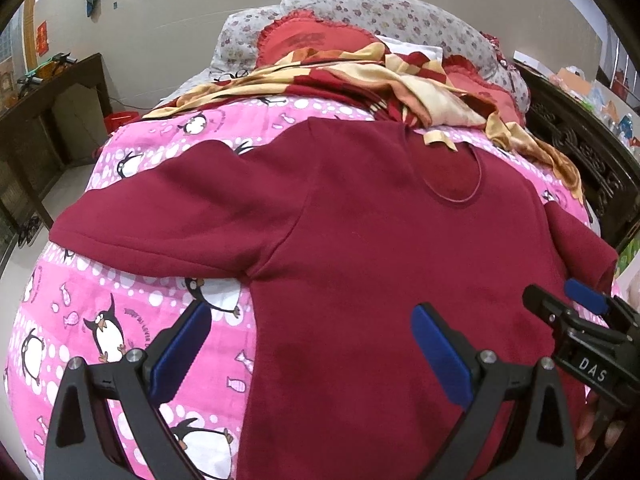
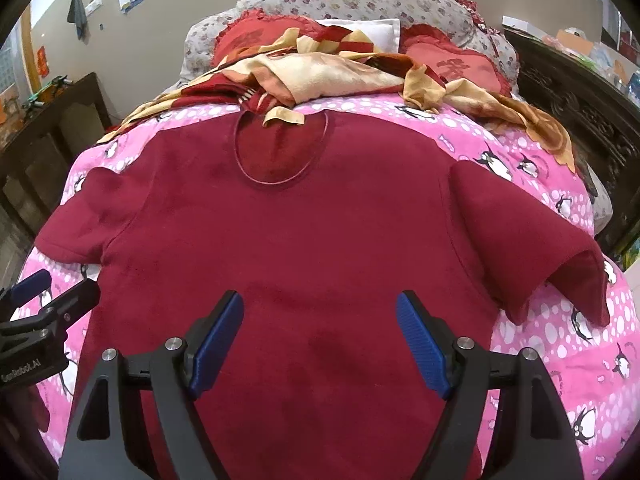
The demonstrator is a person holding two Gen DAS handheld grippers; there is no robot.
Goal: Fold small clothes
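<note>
Item: maroon short-sleeved top (image 2: 304, 240), one piece, laid front-up and flat on the bed, hem toward the near edge, round neckline (image 2: 282, 148) toward the head end. Fabric reads as a soft, napped fleece or velour, matte, fairly thick, with a narrow bound collar. Both sleeves are spread outward; the sleeve (image 2: 532, 248) toward the bed's right edge sags over the curve of the mattress, its cuff gaping a little. The flat, spread layout judged to be the starting pose for folding; no fold made yet.

Support: bed with a pink cotton sheet (image 2: 560, 364) printed with penguins and white dots, smooth and taut.

Left hand-held gripper (image 1: 312, 348): black frame, blue ribbed pads, jaws wide apart and empty, hovering at the top's left side seam near the hem, one finger over the sheet, the other over the cloth.

Right hand-held gripper (image 2: 320, 340): same build, jaws spread and empty, above the lower middle of the top.

Also present: crumpled satin cloth (image 2: 340, 68) in gold and red checks at the head end, one strip touching the neckline; red frilled cushions (image 2: 456, 68); floral bedding (image 2: 360, 0) behind; dark carved wooden furniture (image 2: 580, 120) beyond the right edge.
</note>
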